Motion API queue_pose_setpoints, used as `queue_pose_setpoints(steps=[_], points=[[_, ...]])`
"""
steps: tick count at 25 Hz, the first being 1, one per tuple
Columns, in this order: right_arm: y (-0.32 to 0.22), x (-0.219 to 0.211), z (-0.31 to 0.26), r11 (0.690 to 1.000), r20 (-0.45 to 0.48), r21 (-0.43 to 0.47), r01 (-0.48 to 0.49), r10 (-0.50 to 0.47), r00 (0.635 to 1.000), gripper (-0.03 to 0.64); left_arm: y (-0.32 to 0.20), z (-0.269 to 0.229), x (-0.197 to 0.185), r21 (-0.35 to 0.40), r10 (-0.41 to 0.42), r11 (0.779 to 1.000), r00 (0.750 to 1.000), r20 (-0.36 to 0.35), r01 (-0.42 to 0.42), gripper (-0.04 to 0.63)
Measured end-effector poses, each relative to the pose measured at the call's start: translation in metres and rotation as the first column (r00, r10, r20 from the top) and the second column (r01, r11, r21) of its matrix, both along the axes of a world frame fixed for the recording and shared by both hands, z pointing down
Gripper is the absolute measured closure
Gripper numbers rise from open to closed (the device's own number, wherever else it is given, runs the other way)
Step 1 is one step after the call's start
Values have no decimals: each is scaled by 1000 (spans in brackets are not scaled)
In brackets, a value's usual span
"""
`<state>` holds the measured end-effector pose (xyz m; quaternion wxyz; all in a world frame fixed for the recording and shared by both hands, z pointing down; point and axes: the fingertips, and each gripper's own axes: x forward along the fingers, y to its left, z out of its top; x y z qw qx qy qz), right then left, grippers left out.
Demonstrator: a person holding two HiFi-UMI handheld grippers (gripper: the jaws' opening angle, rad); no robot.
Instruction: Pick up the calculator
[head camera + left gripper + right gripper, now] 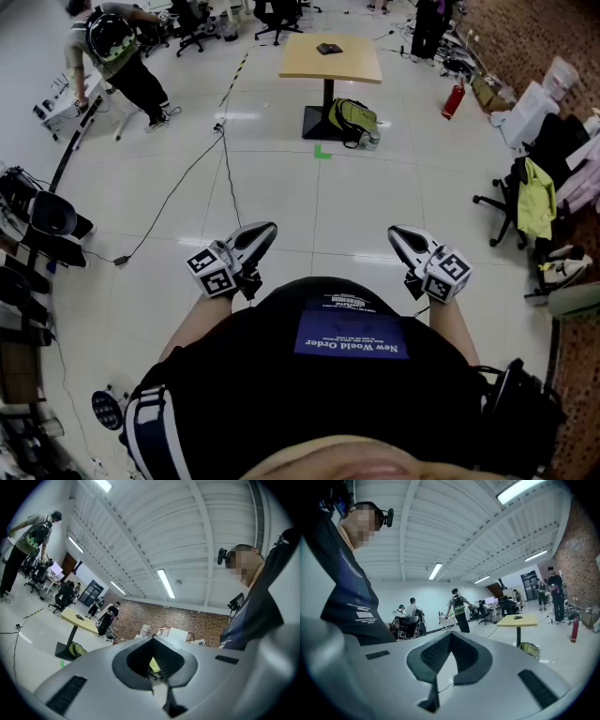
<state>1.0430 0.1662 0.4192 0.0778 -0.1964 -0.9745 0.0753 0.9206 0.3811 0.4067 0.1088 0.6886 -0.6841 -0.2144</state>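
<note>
The calculator [329,48] is a small dark slab lying on a light wooden table [349,66] far ahead across the room. It also shows as a dark speck, the calculator [80,617], in the left gripper view and the calculator [517,617] in the right gripper view. Both grippers are held close to the person's body, far from the table. The left gripper [267,228] has its jaws together with nothing in them, seen up close as the left gripper [159,686]. The right gripper [396,232], close up the right gripper [436,691], is likewise shut and empty.
A green backpack [352,117] leans on the table's base, with a green tape mark [322,152] on the floor before it. A black cable [178,183] runs across the tiles at left. A red extinguisher [453,99], chairs [511,202] and clutter line the right; a person [117,52] bends at far left.
</note>
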Motion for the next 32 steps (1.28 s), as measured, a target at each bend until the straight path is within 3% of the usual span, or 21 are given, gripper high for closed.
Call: queue_pose_setpoints(steps=[8, 13, 18, 32], points=[[-26, -4, 9, 999, -5, -25, 45, -45, 999, 632, -32, 6, 14, -16, -8, 1000, 1000, -25, 8, 592], [-10, -38, 11, 995, -16, -50, 88, -89, 996, 632, -22, 13, -7, -15, -27, 1000, 999, -41, 27, 592], [29, -102, 5, 990, -15, -45, 132, -133, 991, 632, 14, 22, -67, 19, -61, 998, 996, -68, 62, 592], [171, -347, -22, 976, 5, -24, 215, -215, 977, 632, 158, 17, -292, 16, -124, 992, 992, -21, 124, 592]])
